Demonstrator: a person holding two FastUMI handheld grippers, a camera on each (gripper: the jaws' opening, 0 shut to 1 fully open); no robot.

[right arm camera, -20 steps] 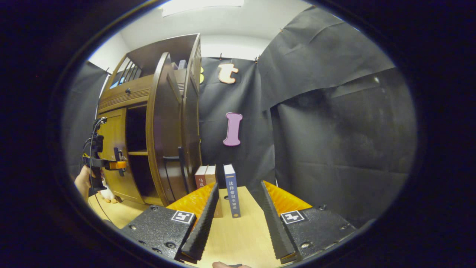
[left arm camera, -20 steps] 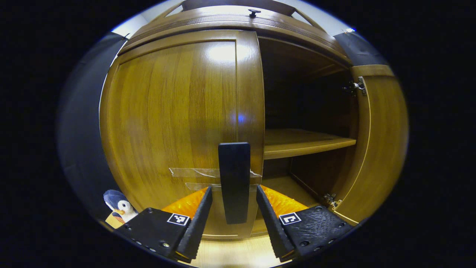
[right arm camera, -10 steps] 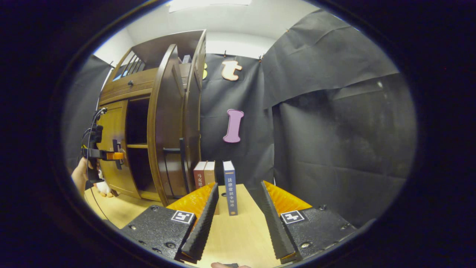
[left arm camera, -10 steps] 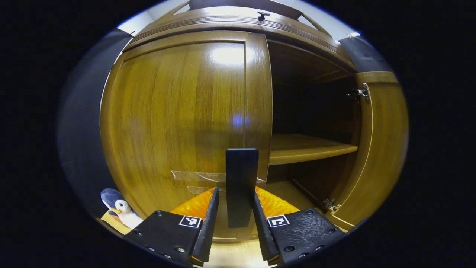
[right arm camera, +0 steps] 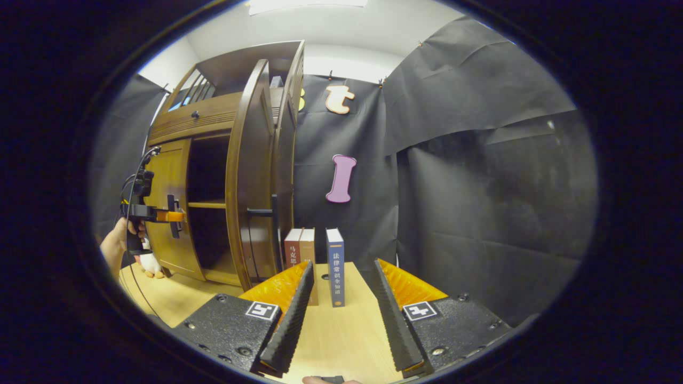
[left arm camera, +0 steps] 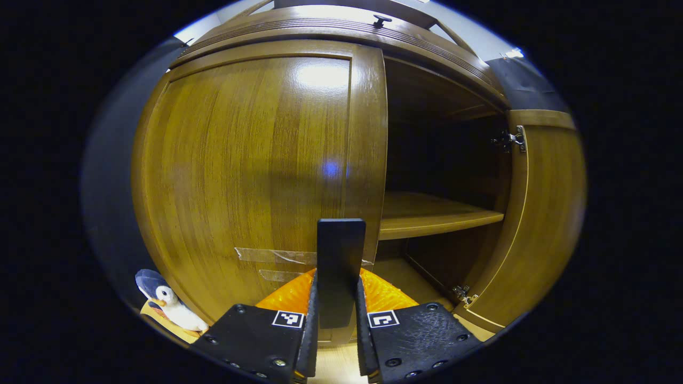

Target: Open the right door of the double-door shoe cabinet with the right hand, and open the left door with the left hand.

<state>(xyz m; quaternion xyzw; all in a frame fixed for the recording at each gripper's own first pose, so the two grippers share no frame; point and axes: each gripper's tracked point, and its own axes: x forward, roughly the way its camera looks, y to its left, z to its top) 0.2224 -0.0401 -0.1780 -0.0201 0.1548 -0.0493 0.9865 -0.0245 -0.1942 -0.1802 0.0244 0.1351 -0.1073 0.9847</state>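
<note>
Blue book (right arm camera: 335, 274), upright near tabletop (right arm camera: 341, 330) far edge: vertical light characters down spine, too small to read with certainty. Brown-red book (right arm camera: 299, 256) just beside it, on cabinet side: few pale characters low on spine, also unclear. Left gripper (left arm camera: 336, 277), right gripper (right arm camera: 343, 264): square black-and-white code tag on each finger base, pattern only, no letters or numbers.

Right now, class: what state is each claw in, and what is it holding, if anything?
Left claw: shut on the left door's handle.
Right claw: open, holding nothing.
</note>
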